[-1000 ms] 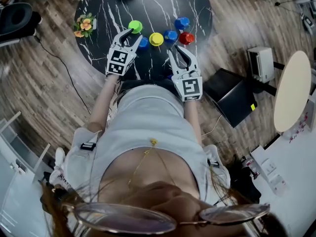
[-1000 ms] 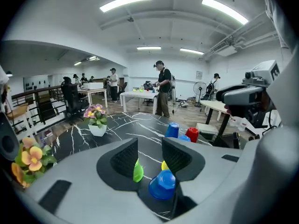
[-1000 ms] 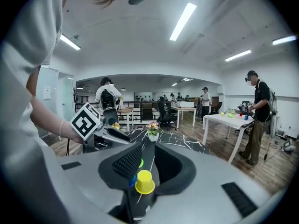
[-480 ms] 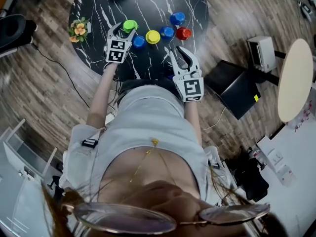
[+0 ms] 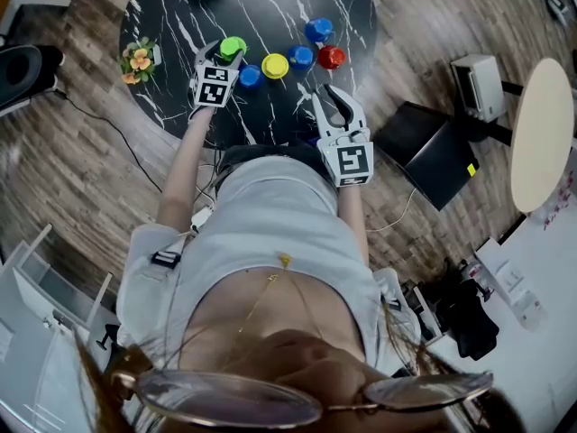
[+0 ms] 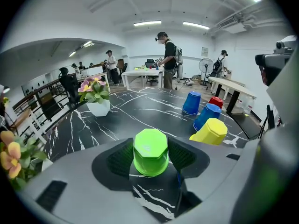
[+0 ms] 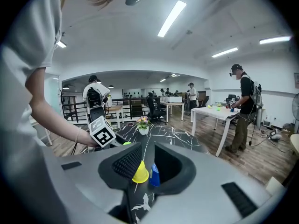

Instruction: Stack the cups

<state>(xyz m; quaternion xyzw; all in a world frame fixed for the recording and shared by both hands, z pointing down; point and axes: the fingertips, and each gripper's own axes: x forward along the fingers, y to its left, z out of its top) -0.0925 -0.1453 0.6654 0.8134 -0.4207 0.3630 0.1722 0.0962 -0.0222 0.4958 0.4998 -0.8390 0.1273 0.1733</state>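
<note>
Left tongs (image 6: pixel 150 157) opening around green cup (image 6: pixel 150 146)

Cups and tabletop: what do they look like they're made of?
The green cup and yellow cup look like moulded plastic: opaque solid colour, faceted walls, soft sheen. The other cups look the same. The table has a smooth black top with white veining and a slight sheen, so it is marble or a marble-look laminate; the pictures can't settle which.
</note>
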